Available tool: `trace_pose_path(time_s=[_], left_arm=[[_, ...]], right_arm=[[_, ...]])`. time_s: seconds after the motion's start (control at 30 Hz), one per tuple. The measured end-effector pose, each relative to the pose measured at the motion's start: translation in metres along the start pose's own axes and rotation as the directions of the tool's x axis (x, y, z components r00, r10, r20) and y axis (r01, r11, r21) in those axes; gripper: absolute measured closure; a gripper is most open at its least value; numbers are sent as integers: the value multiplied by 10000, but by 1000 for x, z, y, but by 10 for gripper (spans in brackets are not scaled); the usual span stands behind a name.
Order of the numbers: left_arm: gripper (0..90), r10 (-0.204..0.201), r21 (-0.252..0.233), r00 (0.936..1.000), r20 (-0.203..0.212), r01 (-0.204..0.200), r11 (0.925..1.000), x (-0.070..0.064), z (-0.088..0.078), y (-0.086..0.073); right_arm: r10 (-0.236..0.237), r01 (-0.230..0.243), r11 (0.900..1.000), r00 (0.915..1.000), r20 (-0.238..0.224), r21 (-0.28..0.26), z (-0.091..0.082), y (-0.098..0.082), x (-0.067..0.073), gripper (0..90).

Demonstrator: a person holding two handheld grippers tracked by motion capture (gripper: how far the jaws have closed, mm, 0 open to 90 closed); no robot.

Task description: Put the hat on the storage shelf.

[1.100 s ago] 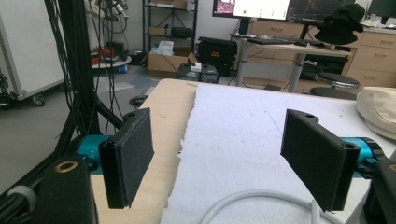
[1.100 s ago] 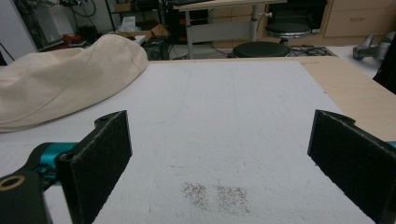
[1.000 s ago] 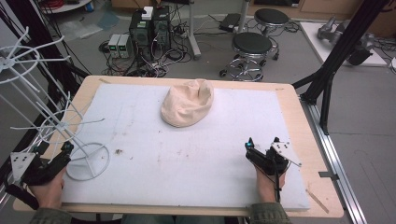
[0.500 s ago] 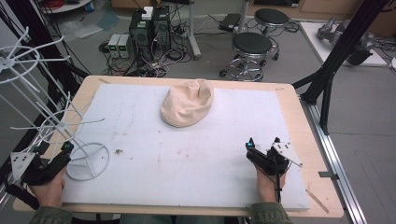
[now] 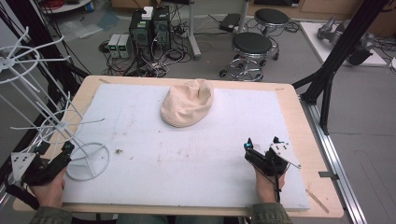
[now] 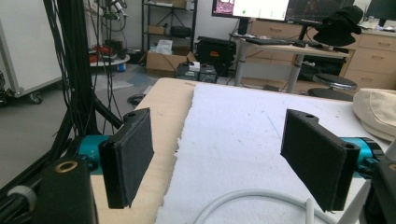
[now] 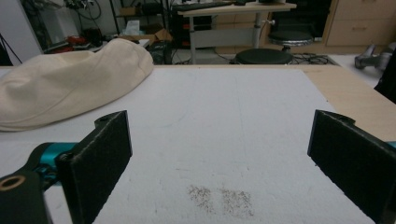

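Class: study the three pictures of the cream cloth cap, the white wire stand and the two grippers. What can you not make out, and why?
- Cream cloth cap: underside hidden by its crown; right edge crops it in the left gripper view.
- White wire stand: top cropped by the high view's left edge.
- Brown specks on white foam mat: too small to identify.
- Left gripper and right gripper: bodies cropped by the frames' bottom edges.

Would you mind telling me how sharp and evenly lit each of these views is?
High view: even, soft light, cap slightly soft. Left gripper view: near jaws a bit blurred, bright monitor washed out. Right gripper view: cap and white mat clear, no glare.
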State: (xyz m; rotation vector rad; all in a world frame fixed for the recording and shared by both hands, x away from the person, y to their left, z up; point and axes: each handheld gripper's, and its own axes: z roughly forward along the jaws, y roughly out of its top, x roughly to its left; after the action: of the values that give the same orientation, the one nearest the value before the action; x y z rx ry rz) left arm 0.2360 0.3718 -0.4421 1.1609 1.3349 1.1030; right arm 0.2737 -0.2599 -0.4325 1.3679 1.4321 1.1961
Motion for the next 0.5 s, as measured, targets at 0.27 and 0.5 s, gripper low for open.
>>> trace_pose_path(time_s=[0.27,0.5], left_arm=[[253,-186,-46,9998,-46,186,9998,-4,-1,0],[253,-129,-164,9987,-500,121,9998,-2,-1,0]], right_arm=[[248,-252,9995,9994,-254,-171,-5,25,5,53],[106,-162,9980,9956,-931,-604,6,57,18,52]])
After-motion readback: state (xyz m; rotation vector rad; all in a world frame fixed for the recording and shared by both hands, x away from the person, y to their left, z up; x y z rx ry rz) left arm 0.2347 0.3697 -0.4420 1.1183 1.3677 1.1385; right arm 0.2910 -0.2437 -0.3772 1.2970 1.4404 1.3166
